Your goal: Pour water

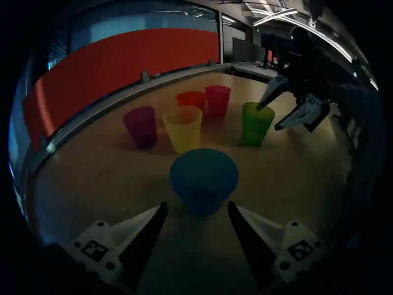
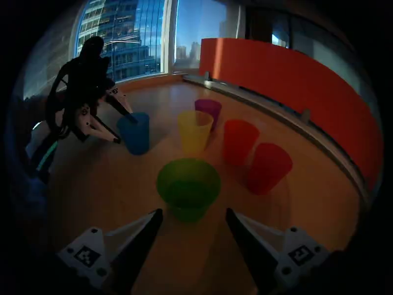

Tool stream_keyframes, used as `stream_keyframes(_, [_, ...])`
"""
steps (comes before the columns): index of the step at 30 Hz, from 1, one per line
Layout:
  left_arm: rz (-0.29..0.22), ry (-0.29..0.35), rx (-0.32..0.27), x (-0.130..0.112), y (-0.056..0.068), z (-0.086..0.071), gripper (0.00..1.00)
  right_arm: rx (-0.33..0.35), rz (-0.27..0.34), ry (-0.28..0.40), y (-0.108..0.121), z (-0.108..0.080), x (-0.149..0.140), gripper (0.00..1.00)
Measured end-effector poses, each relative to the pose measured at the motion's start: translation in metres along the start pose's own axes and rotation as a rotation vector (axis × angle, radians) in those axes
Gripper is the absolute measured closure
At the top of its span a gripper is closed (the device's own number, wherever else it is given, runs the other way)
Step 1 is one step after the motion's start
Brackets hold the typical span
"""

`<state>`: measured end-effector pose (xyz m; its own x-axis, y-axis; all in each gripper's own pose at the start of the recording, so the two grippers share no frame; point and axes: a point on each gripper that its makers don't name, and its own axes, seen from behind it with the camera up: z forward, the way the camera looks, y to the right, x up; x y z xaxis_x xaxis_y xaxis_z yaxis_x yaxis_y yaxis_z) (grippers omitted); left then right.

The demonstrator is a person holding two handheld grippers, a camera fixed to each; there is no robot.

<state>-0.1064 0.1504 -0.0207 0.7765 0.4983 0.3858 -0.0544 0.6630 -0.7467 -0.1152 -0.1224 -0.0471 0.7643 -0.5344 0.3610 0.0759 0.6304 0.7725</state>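
Observation:
A blue cup (image 1: 204,179) stands upright on the wooden table, just ahead of my left gripper (image 1: 196,205), which is open with a fingertip near each side of the cup's base. A green cup (image 2: 188,187) stands the same way in front of my open right gripper (image 2: 193,211). In the left gripper view, the right gripper (image 1: 267,119) hovers open beside the green cup (image 1: 256,123). In the right gripper view, the left gripper (image 2: 126,131) is open at the blue cup (image 2: 136,136). Whether either cup holds water is too dark to tell.
Behind stand a yellow cup (image 1: 183,129), a purple cup (image 1: 141,126), an orange-red cup (image 1: 191,101) and a crimson cup (image 1: 217,100). An orange partition (image 1: 113,61) runs along the table's far edge. Windows (image 2: 125,39) lie beyond. Bare tabletop (image 1: 294,172) lies beside the cups.

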Motion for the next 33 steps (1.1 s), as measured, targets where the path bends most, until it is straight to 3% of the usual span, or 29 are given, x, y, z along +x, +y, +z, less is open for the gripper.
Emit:
stream_keyframes(15, [-0.022, 0.016, 0.050, -0.011, 0.002, -0.028, 0.09, -0.067, 0.044, 0.058, 0.007, -0.037, -0.008, 0.00])
stream_keyframes(24, [-0.046, 0.057, 0.114, -0.011, -0.008, -0.039, 0.09, -0.132, 0.087, 0.128, 0.020, -0.052, 0.007, 0.01])
stream_keyframes(33, [-0.058, 0.162, 0.219, 0.010, -0.029, -0.061, 0.09, -0.259, 0.148, 0.268, 0.044, -0.076, 0.041, 0.01])
